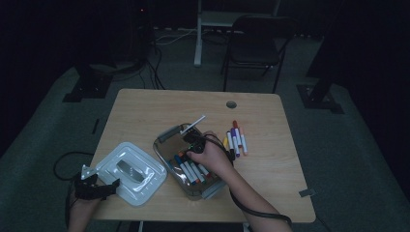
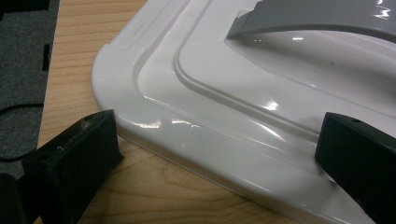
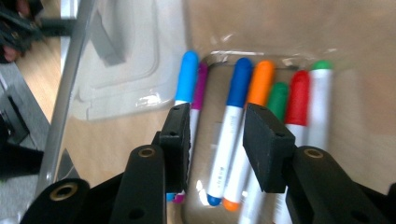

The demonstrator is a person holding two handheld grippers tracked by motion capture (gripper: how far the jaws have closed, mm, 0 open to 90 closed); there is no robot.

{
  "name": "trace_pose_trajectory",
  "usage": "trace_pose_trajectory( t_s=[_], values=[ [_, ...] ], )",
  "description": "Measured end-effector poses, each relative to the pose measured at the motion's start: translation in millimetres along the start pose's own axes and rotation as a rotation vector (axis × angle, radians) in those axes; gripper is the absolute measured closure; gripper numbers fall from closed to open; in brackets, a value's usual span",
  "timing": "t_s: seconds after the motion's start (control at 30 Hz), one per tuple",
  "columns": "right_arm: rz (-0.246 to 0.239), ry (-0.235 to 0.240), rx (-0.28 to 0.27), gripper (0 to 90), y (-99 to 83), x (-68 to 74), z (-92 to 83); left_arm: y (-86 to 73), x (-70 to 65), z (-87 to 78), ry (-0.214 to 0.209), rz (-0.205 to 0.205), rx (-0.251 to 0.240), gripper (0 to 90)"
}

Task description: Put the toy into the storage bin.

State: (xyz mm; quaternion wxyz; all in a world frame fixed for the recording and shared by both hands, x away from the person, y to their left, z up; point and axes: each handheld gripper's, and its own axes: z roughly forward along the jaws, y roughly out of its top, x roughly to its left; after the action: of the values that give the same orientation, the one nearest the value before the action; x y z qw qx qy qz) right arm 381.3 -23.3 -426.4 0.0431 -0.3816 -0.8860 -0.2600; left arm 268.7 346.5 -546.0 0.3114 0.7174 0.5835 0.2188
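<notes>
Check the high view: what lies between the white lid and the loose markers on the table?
The clear bin of markers, with the right gripper over it.

No readable text, labels or numbers anywhere. Closest thing: faint grey print along the white barrel of the blue-capped marker (image 3: 229, 140), centre of the right gripper view, too blurred to make out. White lid (image 2: 243, 102) in the left gripper view is plain, no brand mark legible
</notes>
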Motion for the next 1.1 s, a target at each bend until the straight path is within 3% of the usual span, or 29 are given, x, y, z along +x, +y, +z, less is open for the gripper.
trace_pose_trajectory(
  t_s=[0.17,0.43,0.8,1.1],
  values=[
    [0.041,-0.019,-0.118,59.7,-6.0,-14.3,-29.2,0.0,0.1,0.1,0.0,0.001,-0.001,0.5],
    [0.087,-0.051,-0.22,54.3,-18.3,-40.8,-64.5,0.0,0.0,0.1,0.001,0.001,-0.001,0.5],
    [0.147,-0.116,-0.261,53.4,-38.1,-73.0,-85.6,0.0,0.0,0.0,0.0,0.001,0.001,0.5],
    [0.168,-0.165,-0.271,51.6,-53.8,-96.5,-82.0,0.0,-0.1,0.0,0.001,0.0,0.001,0.5]
  ],
)
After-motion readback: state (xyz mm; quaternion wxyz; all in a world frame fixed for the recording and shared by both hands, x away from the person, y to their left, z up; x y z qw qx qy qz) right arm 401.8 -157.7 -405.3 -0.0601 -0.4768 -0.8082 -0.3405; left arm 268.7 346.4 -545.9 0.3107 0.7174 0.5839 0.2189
